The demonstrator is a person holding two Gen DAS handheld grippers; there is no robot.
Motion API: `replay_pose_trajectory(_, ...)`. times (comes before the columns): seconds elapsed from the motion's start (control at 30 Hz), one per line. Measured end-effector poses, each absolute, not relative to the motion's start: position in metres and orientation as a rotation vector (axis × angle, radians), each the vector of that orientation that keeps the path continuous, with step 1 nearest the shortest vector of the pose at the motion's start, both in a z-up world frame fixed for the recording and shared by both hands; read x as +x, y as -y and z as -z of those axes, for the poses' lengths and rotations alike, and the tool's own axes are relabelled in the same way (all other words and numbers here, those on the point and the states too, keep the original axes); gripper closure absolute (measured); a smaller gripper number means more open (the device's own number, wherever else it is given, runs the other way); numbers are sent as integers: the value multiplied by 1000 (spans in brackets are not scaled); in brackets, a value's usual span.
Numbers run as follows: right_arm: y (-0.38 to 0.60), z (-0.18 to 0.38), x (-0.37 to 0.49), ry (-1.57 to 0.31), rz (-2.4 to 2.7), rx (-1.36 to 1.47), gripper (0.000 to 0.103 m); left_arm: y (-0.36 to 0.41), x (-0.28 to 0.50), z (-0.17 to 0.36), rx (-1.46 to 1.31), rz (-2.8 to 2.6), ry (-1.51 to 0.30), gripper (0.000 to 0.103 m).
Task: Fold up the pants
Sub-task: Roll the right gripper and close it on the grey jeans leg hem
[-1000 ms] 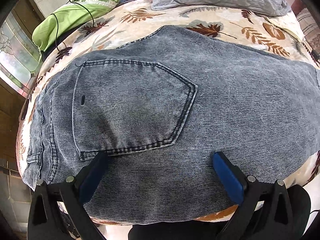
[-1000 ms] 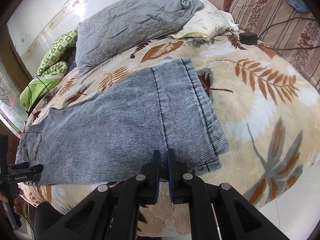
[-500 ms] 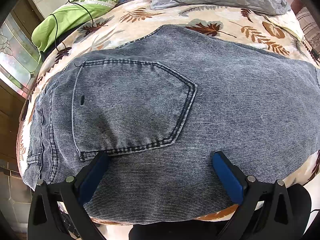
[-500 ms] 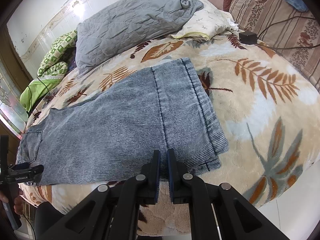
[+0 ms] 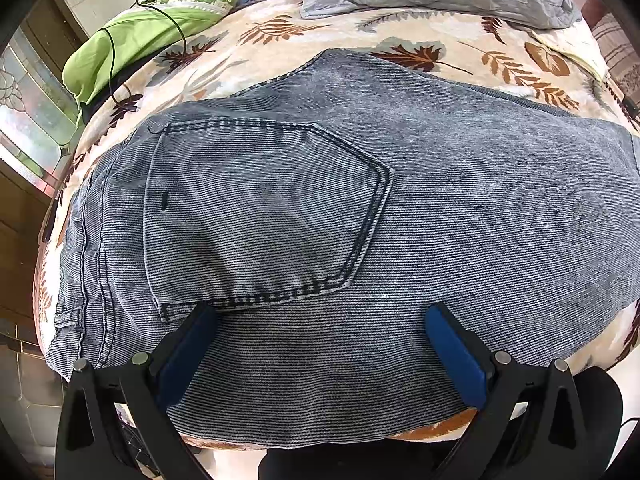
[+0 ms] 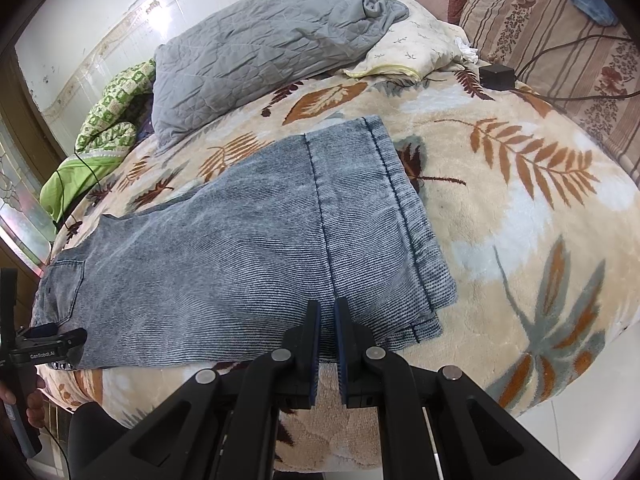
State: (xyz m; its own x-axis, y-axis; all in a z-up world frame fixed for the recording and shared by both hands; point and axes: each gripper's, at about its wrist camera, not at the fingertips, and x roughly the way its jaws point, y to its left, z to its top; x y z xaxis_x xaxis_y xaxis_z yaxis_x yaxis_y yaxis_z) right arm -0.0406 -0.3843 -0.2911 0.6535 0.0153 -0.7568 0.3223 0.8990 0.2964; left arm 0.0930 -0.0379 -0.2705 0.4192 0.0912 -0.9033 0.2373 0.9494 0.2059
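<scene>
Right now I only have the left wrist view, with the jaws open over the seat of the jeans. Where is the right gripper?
Observer: The right gripper is at the near edge of the jeans, close to the leg hems. Its jaws are nearly together. I cannot tell if they pinch cloth.
Operator: Are the legs stacked?
Observer: Yes, one leg lies on the other, and the lower one peeks out at the near corner.
Operator: Anything beyond the hems?
Observer: The leaf-print blanket, then a black adapter with its cable, near the far edge.
</scene>
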Motion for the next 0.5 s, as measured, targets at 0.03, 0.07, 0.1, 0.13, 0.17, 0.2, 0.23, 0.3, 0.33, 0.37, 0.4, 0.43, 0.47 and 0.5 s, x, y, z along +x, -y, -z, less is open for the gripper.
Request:
replay_pose_trajectory(0.03,385,288,-42,-850,174,433,94,38,94,269,326,91,-1150,0)
replay_pose_trajectory(0.07,387,284,-46,-853,161,437,94,38,95,269,327,88,-1160,0)
replay_pose_trajectory(0.1,390,280,-52,-844,151,445,94,39,97,267,330,81,-1173,0)
replay_pose_trajectory(0.13,395,276,-57,-825,150,456,94,41,97,265,333,69,-1184,0)
replay_pose_trajectory(0.17,403,271,-66,-795,160,478,94,43,98,262,331,63,-1185,0)
replay_pose_trajectory(0.2,411,267,-73,-775,172,502,94,45,96,258,325,68,-1172,0)
replay_pose_trajectory(0.23,423,264,-82,-755,180,541,94,48,95,254,322,74,-1155,0)
replay_pose_trajectory(0.3,437,263,-92,-737,185,599,93,57,90,245,332,89,-1115,0)
replay_pose_trajectory(0.33,444,264,-98,-727,193,629,93,64,87,240,340,110,-1092,0)
replay_pose_trajectory(0.37,448,265,-101,-723,195,646,91,70,85,237,348,127,-1079,0)
replay_pose_trajectory(0.4,451,268,-103,-723,192,666,89,79,81,232,361,158,-1063,0)
replay_pose_trajectory(0.43,453,270,-104,-727,187,680,84,85,79,231,369,174,-1057,0)
replay_pose_trajectory(0.47,452,272,-103,-731,184,690,78,92,78,229,381,193,-1050,0)
replay_pose_trajectory(0.5,452,274,-102,-735,176,707,75,101,76,229,395,211,-1045,0)
